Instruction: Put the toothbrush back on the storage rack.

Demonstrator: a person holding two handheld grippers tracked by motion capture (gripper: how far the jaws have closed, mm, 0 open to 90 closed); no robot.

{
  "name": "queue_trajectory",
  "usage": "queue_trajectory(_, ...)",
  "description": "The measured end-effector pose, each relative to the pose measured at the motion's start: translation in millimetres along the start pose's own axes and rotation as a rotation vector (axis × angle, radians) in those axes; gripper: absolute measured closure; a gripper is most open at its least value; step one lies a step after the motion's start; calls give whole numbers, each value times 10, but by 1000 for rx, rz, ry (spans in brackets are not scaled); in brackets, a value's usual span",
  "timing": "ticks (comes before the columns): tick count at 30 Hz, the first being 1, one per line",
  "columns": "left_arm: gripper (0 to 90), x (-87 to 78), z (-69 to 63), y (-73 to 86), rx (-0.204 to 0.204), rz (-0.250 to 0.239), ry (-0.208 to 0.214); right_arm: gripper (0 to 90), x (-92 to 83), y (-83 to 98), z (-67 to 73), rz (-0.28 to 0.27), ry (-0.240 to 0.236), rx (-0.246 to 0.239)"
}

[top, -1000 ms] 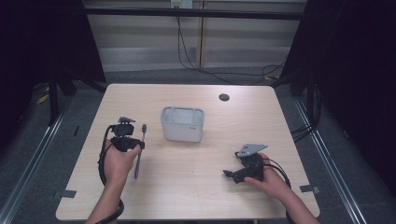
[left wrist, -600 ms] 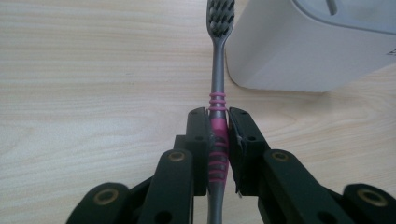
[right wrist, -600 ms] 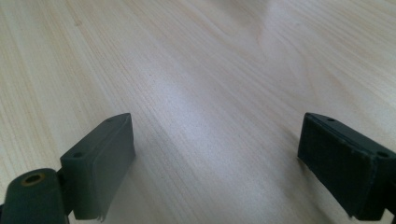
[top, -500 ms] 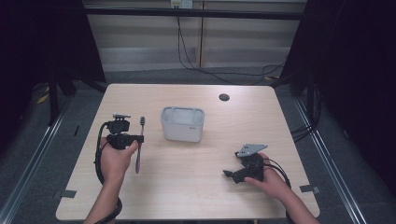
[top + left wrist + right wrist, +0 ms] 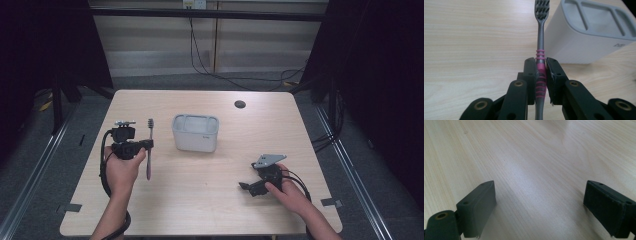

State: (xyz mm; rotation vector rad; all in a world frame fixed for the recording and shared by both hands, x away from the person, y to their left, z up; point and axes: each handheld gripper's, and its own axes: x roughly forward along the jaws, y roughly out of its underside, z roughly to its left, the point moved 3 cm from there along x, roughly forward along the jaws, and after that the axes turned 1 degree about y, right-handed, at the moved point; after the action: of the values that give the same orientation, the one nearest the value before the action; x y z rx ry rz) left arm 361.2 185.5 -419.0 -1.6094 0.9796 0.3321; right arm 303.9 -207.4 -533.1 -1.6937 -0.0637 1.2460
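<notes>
Currently on the worktop (image 5: 210, 200): one toothbrush (image 5: 149, 150), one white holder box (image 5: 195, 133), one small dark round disc (image 5: 240, 104) near the far edge, two grippers. Left gripper (image 5: 145, 145) is clamped tight on the toothbrush; in the left gripper view the pads (image 5: 531, 75) press on both sides of the pink ribbed grip section, grey neck and dark bristle head (image 5: 541, 8) sticking out past the jaw tips. Toothbrush (image 5: 541, 62) sits roughly centred between the jaws, along the jaw axis. In the high view it points head away from the person, handle end toward them, left of the box and clear of it; can't tell whether the handle end touches the wood. Box (image 5: 591, 32) is open-topped with dividers, three compartments visible in the left gripper view, small logo on the side wall, standing mid-table just beside the brush head as seen from that camera. Right gripper (image 5: 245, 186) is resting low at the near right of the worktop, in the person's right hand (image 5: 290, 192), grey three-cornered plate (image 5: 268, 160) on top, cable looping off to the side. Its jaws stand wide apart, nothing between them, bare wood grain under them in the right gripper view (image 5: 541, 210). Well apart from box and toothbrush.
</notes>
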Motion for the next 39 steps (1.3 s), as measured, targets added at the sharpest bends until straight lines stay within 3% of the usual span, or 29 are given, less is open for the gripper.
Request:
queue_trajectory(6, 793, -35, -40, -67, 3, -55, 29, 103, 0, 0, 0, 0, 0, 0)
queue_trajectory(17, 793, -110, -96, -172, 32, -149, 35, 103, 0, 0, 0, 0, 1, 0)
queue_trajectory(39, 793, -126, -171, -360, 37, -219, 62, 103, 0, 1, -1, 0, 0, -2)
